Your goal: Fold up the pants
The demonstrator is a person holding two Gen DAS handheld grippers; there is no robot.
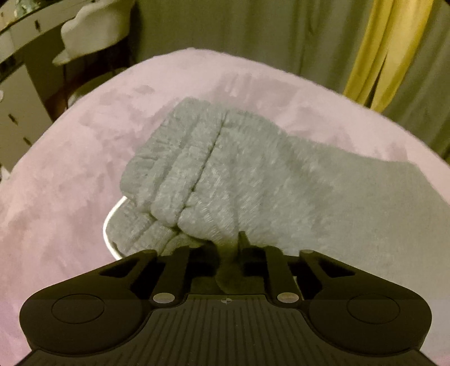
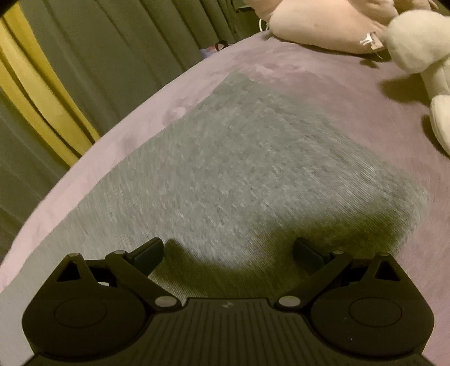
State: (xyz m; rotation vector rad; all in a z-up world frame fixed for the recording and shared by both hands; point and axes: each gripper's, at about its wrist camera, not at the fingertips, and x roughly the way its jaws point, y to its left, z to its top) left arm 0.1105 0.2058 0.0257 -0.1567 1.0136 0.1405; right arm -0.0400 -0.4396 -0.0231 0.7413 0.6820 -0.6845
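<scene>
Your left gripper [image 1: 228,247] is pinched narrow on a bunched fold of the grey pants [image 1: 225,174]; the cloth is drawn into the slot between its two fingers, and a gathered, ribbed band of the garment humps up just ahead and to the left of them; a white drawstring [image 1: 108,222] loops out from under that band. Your right gripper [image 2: 228,252] stands wide, its two fingers [image 2: 147,252] well apart with nothing between them; it hovers above a flat stretch of the pants [image 2: 239,157] and throws a dark shadow on the cloth just below.

You have one pair of pants, lying on one pink blanket [image 1: 70,174] that covers the bed; the flat part runs away to the right in the left wrist view and spreads forward from the fingers in the right wrist view, where the blanket [image 2: 309,73] shows around it.

Farther out, two plush toys lie at the far right edge of the blanket, well apart from the pants: one pink plush [image 2: 323,25] and one white plush [image 2: 422,62], touching each other; beyond the bed hang grey-green curtains [image 1: 267,33] with one yellow curtain [image 1: 388,48] among them; one white chair [image 1: 95,31] stands at the far left.
</scene>
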